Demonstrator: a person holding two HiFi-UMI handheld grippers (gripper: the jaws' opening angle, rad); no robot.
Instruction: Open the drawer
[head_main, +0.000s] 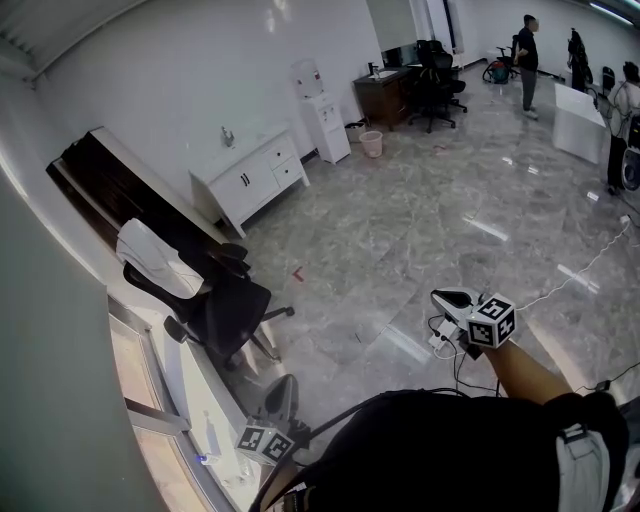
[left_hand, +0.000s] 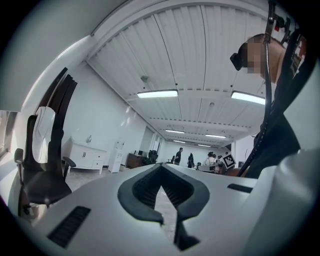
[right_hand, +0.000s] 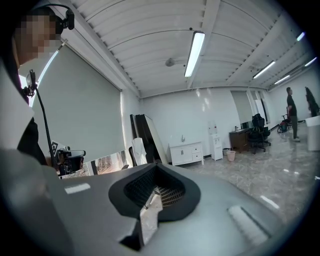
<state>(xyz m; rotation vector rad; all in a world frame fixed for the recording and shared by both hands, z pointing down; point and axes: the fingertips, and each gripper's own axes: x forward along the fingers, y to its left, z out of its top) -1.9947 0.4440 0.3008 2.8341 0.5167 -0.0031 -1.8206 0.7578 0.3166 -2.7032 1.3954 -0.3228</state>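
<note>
White drawer cabinet well across grey floor; black office chair nearer; left gripper, right gripper both closed, empty.

The tongs of the right gripper are closed, tips together with nothing between them. Beyond them lies a glossy marble floor. Far off against the white wall stands a white drawer cabinet, with a water dispenser to its right. A person stands at the far right.
</note>
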